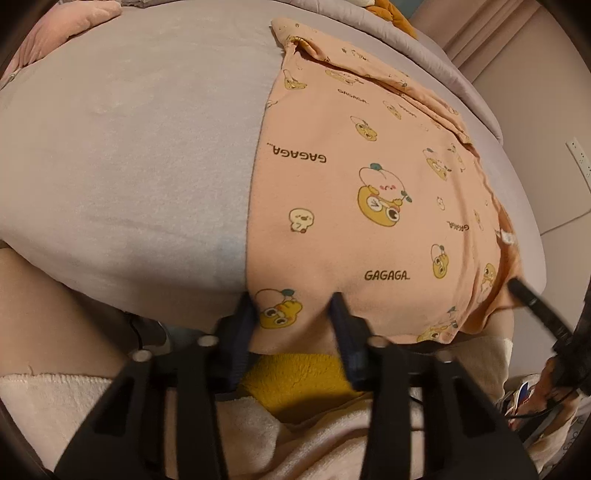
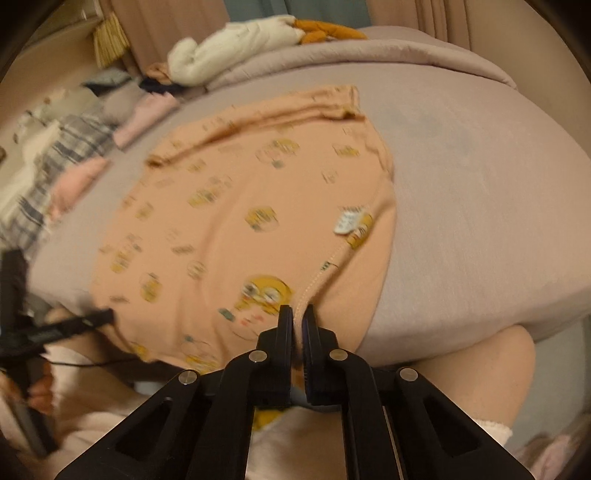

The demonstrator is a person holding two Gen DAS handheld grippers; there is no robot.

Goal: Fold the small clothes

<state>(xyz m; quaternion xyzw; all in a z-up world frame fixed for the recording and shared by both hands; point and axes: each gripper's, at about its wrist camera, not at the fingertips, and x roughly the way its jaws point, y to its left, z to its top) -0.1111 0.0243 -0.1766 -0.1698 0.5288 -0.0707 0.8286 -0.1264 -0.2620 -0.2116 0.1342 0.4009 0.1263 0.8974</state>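
One peach printed garment [image 1: 369, 177] on one bed [image 1: 129, 147]. Two grippers: left [image 1: 295, 310], right [image 2: 298, 317]. One white stuffed toy [image 2: 229, 48], one orange toy [image 2: 325, 33] at far edge. One plaid cloth [image 2: 62, 147]. Pink folded pieces [image 2: 147, 110]: blurred, count unclear.

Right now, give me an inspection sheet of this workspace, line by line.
Surface: grey bed sheet, smooth.
Job's things: peach printed garment lying flat, near edge hanging over the bed side.
Clutter: plaid cloth, pink clothes, white plush at the far side.
Grippers: left gripper jaws apart around the garment's near corner; right gripper jaws nearly together at the hem.
Cables: thin black cable.
Surroundings: curtain, wall socket.
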